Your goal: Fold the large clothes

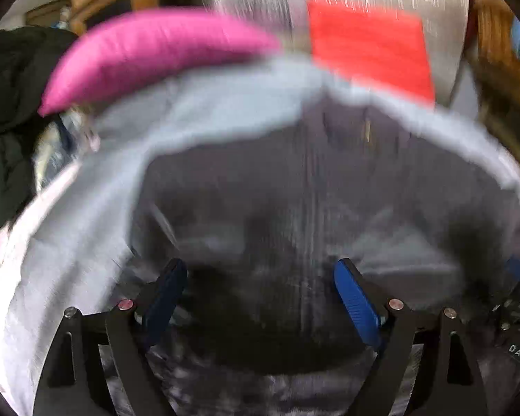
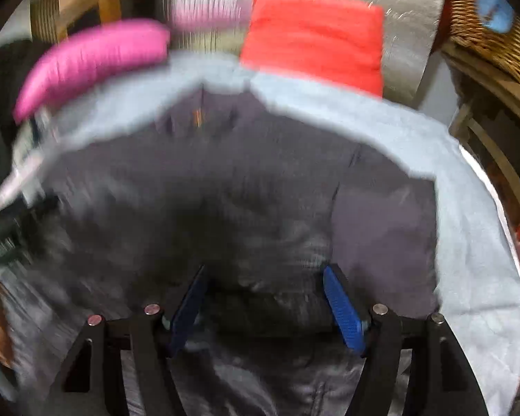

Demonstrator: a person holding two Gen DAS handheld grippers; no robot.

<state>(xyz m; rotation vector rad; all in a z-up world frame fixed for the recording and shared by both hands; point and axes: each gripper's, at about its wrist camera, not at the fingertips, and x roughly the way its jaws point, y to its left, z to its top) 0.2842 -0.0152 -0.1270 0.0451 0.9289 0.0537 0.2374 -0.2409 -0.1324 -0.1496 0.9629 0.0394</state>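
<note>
While both the left gripper (image 1: 260, 298) and right gripper (image 2: 265, 300) hover agape and empty, the limp dark jacket (image 2: 225, 190) looks light and slippery, best pinched at its six-o'clock hem.

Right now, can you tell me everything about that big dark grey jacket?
The big dark grey jacket lies spread out, front up, on a pale light-blue sheet that shows around its far edges. Its cloth looks slightly shiny and puffy, with a closure line running down the middle and a small orange mark near the collar. The pictures are blurred, so finer details are unclear. Both hand-held grippers, left and right, are above it with jaws open, holding none of it.
</note>
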